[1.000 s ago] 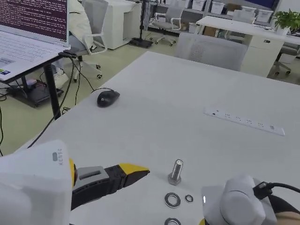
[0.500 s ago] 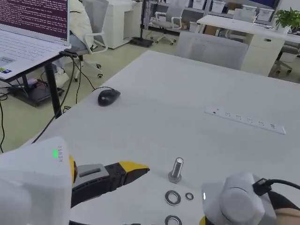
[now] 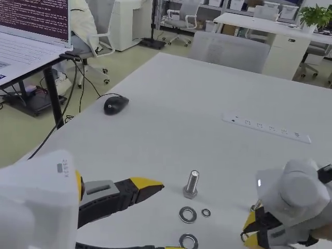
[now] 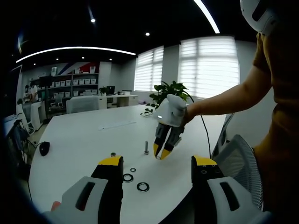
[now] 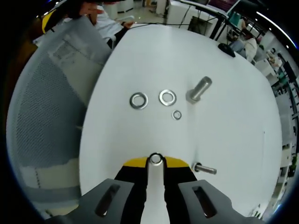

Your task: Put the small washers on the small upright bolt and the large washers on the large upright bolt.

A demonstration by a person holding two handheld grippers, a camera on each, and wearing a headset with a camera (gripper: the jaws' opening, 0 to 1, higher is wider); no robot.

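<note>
The large bolt (image 3: 191, 184) stands upright on the white table (image 3: 197, 104). Below it lie a large washer (image 3: 187, 214), a small washer (image 3: 206, 212) and a second large washer (image 3: 188, 240). My left gripper (image 3: 160, 217) is open at the lower left, its jaws spread on either side of the washers. My right gripper (image 3: 251, 234) is at the lower right, shut on a small washer (image 5: 155, 160). The small bolt (image 5: 204, 169) stands just right of the right gripper's tips. In the left gripper view the right gripper (image 4: 161, 151) hangs right beside the small bolt (image 4: 146, 148).
A black mouse (image 3: 115, 105) lies at the table's left edge and a white power strip (image 3: 267, 128) at the far right. A laptop (image 3: 26, 31) stands on a side stand to the left. A grey chair (image 3: 228, 52) sits behind the table.
My right gripper has moved to the right and its yellow jaws have come into view. The left gripper has stayed in place. The head camera has tilted slightly.
</note>
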